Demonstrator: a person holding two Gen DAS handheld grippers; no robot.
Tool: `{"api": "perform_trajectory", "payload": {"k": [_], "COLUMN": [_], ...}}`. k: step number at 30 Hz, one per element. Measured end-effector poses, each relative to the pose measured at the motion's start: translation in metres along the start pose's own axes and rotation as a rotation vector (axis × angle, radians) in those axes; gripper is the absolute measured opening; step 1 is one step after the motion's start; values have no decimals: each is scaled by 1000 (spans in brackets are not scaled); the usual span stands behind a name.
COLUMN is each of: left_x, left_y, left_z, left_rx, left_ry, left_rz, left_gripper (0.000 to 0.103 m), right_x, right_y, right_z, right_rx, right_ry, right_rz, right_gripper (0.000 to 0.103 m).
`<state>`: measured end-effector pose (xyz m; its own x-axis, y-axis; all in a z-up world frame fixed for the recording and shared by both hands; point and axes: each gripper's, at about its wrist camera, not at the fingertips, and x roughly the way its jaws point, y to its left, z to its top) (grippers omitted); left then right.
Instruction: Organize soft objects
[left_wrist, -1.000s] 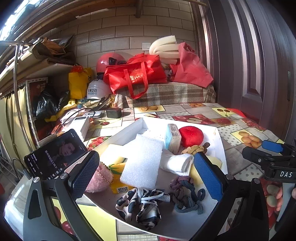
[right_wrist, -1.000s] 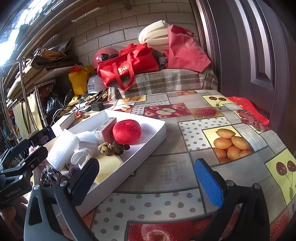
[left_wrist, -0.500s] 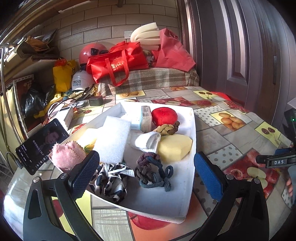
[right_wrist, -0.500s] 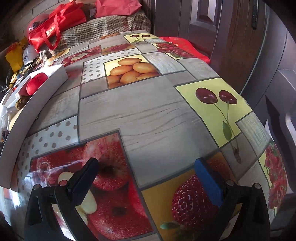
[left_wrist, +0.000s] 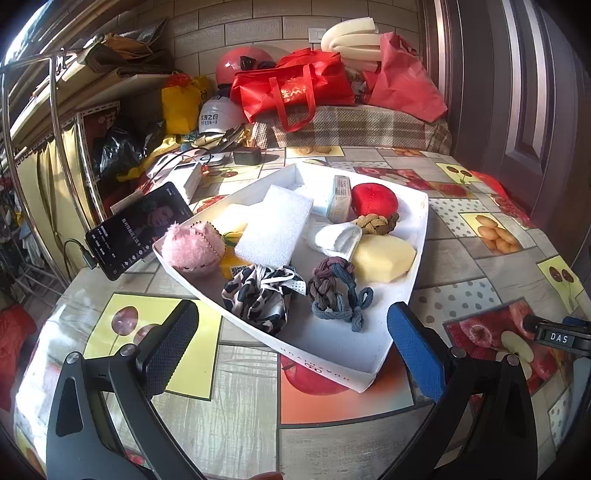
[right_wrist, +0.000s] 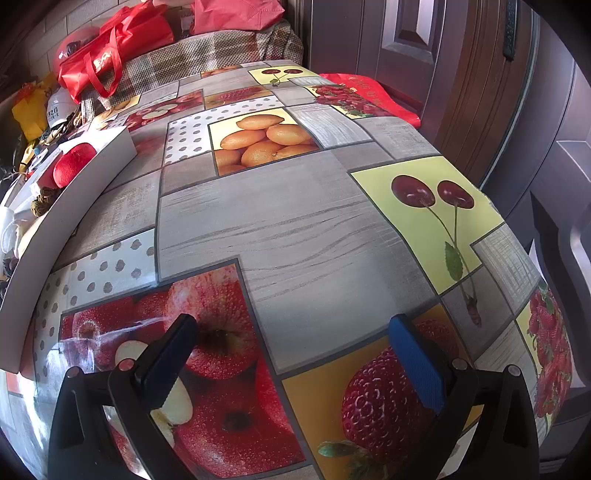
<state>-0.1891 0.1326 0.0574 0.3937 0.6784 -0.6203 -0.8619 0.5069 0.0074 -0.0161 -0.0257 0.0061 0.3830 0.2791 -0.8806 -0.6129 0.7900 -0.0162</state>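
Note:
A white tray (left_wrist: 325, 363) on the fruit-print table holds several soft things: a pink plush ball (left_wrist: 192, 251), white foam block (left_wrist: 275, 227), yellow sponge (left_wrist: 382, 256), rolled white cloth (left_wrist: 338, 238), red round cushion (left_wrist: 373, 199), braided rope knot (left_wrist: 375, 223), patterned scarf (left_wrist: 258, 297) and a knotted cord (left_wrist: 334, 291). My left gripper (left_wrist: 291, 349) is open just short of the tray's near corner, holding nothing. My right gripper (right_wrist: 293, 363) is open low over bare tablecloth, right of the tray (right_wrist: 70, 206). The red cushion (right_wrist: 72, 166) shows there too.
A phone (left_wrist: 138, 229) leans at the tray's left side with a cable. Red bags (left_wrist: 295, 86), helmets and foam rolls sit on a checked bench at the back. A door (right_wrist: 443, 55) stands to the right. The table edge curves away near the right gripper.
The left gripper has drawn back from over the tray to before its near corner. The right gripper swung right, away from the tray, and now hovers over the open tablecloth.

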Motion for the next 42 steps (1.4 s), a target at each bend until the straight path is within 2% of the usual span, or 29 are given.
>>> {"api": "perform_trajectory", "payload": {"k": [3,9,13,16,17,21,24,34,42], "left_x": [-3,2,2,-2,-4,-14,-18,-7,-9], "left_y": [-5,-4,-9,-16,-18,-15,-9,6,-1], "left_z": [-7,-11,-10,-8,-6,6,13,18,17], "left_rx": [20,24,61,114,128,99,55,25,45], "left_ry": [-11,4,-12,-38,-46,-50,-47,-15,-16], "left_rz": [36,47,114,201,205,121,91,150,91], "left_gripper": [103,103,103,103,103,103,103,103,103], "right_x": [0,0,0,0,0,0,0,0,0], "right_y": [0,0,0,0,0,0,0,0,1], "right_z": [0,0,0,0,0,0,0,0,0], "right_rx": [0,0,0,0,0,0,0,0,0], "right_ry": [0,0,0,0,0,0,0,0,1], "right_rz": [0,0,0,-1,0,0,-1,-1,-1], "right_gripper": [103,103,103,103,103,103,103,103,103]}}
